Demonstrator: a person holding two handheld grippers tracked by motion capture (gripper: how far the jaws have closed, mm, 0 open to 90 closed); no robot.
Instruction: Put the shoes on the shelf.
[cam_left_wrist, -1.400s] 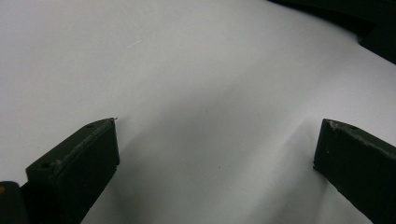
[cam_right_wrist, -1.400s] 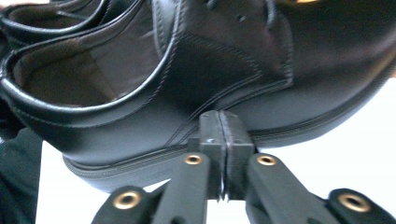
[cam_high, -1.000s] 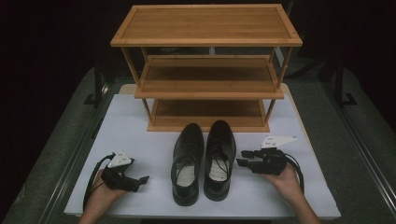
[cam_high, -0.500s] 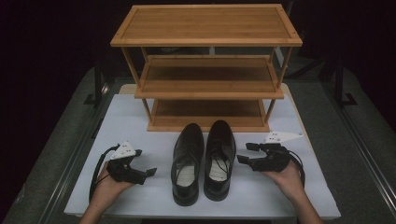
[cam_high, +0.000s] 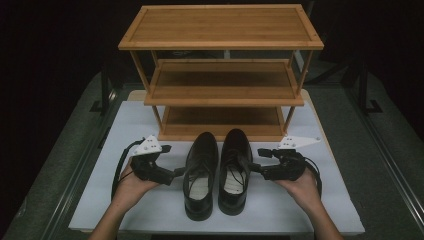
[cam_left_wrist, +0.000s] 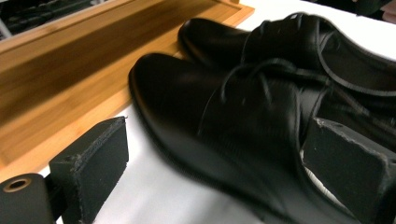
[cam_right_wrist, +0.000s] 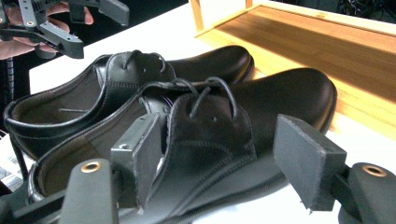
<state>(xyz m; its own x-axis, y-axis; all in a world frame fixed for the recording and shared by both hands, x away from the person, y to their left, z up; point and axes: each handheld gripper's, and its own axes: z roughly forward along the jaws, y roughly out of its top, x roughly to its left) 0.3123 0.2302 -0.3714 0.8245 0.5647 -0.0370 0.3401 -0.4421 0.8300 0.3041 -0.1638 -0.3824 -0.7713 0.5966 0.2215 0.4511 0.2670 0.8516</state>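
The pair of black leather shoes, a left shoe (cam_high: 201, 175) and a right shoe (cam_high: 235, 170), stands side by side on the white table (cam_high: 320, 210) just in front of the wooden shoe rack (cam_high: 220, 75), toes toward the rack's bottom shelf and heels toward the person. The left gripper (cam_high: 175, 174) sits at the outer flank of the left shoe, on the side away from its mate and a little back from the rack, its jaws spread with one pad on the table side and the other over the shoe's opening; in the left gripper view the pads straddle the laced part without pressing on it. The right gripper (cam_high: 255, 167) mirrors it at the outer flank of the right shoe; its jaws have just been opening and now stand apart, one pad inside the collar near the tongue and the other outside the leather wall, with the side of the shoe between them but not squeezed. These shoes look fairly light, with a stiff sole and heel but a softer, glossy upper that could slip under smooth pads and dent if pinched hard. The best hold is probably the side wall at the collar, one pad inside and one outside, near the laces where the leather is doubled, lifting each shoe level toward the rack.
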